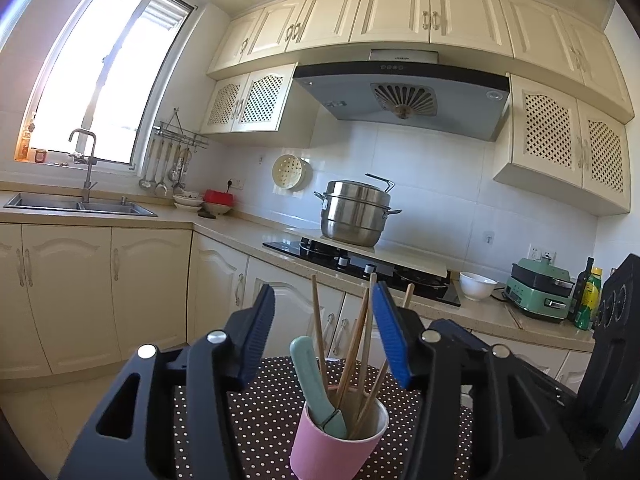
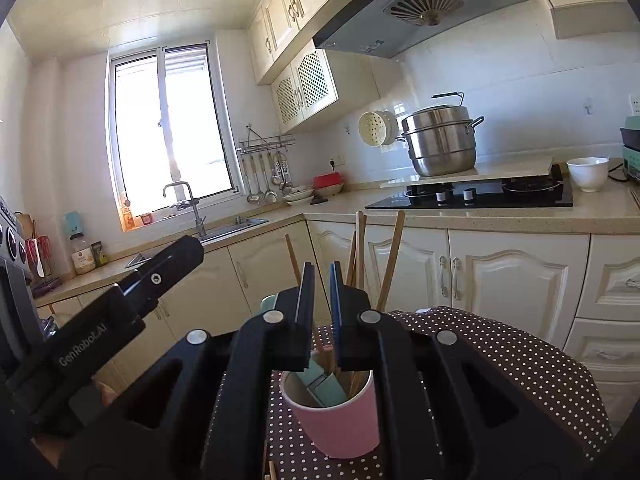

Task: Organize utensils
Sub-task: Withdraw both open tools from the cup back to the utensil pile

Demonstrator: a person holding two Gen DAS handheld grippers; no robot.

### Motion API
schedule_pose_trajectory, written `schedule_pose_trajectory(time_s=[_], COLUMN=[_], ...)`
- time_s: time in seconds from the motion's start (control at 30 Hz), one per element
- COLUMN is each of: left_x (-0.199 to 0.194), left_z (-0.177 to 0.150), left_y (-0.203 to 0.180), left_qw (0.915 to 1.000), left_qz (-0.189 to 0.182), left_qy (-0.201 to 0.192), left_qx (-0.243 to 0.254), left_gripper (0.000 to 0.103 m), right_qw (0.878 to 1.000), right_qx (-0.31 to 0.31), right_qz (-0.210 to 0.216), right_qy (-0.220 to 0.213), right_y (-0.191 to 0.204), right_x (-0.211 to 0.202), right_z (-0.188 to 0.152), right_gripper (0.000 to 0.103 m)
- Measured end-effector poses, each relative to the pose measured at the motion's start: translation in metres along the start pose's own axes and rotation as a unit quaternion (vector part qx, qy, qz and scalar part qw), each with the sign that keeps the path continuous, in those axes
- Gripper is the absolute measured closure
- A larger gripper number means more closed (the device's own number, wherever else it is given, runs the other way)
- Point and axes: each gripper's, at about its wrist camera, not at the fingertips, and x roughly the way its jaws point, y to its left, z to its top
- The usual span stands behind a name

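Far to the left, a big bright window (image 1: 108, 76) sits over a metal sink (image 1: 76, 205) with a tall tap (image 1: 86, 164). Next to it, ladles and spoons (image 1: 164, 168) hang from a rack on the wall, and some bowls (image 1: 202, 202) sit in the corner of the counter. Near the middle, a shiny steel pot (image 1: 356, 212) stands on the black stove (image 1: 360, 266), under the grey hood (image 1: 400, 92). Down in front is a table with a brown cloth with white dots (image 1: 264, 412). A pink cup (image 1: 334, 448) stands on this cloth. Wooden chopsticks (image 1: 354, 344) stick up out of the cup, and a pale green utensil (image 1: 316, 384) leans in it too. The left gripper (image 1: 324, 328) has its blue fingers (image 1: 388, 332) spread wide, one on each side of the cup, and they hold nothing. In the right wrist view, the right gripper (image 2: 320, 292) is just above the same pink cup (image 2: 340, 420). Its fingers (image 2: 306, 300) are close together with a thin gap between them, and I cannot see anything pinched there. The chopsticks (image 2: 390, 256) stand up behind its fingers. Further right on the counter sit a white bowl (image 1: 476, 285), a green cooker (image 1: 538, 290), and some bottles (image 1: 586, 294).
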Motion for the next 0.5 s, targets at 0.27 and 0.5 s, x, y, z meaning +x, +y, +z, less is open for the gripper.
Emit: schedule_pose_trajectory(time_s=[0.27, 0.5], left_x=[-0.030, -0.043], left_z=[-0.005, -0.031], left_y=[-0.002, -0.001], left_qw=[0.9994, 0.9882], left_qz=[0.001, -0.012], left_qy=[0.035, 0.153], left_qx=[-0.003, -0.003], left_gripper=[0.049, 0.048], right_qw=[1.000, 0.997], right_qx=[-0.011, -0.022], right_qz=[-0.003, -0.011], right_qy=[0.013, 0.067], right_y=[0.009, 0.007], right_x=[-0.030, -0.052], right_z=[-0.002, -0.023], right_gripper=[0.094, 0.094])
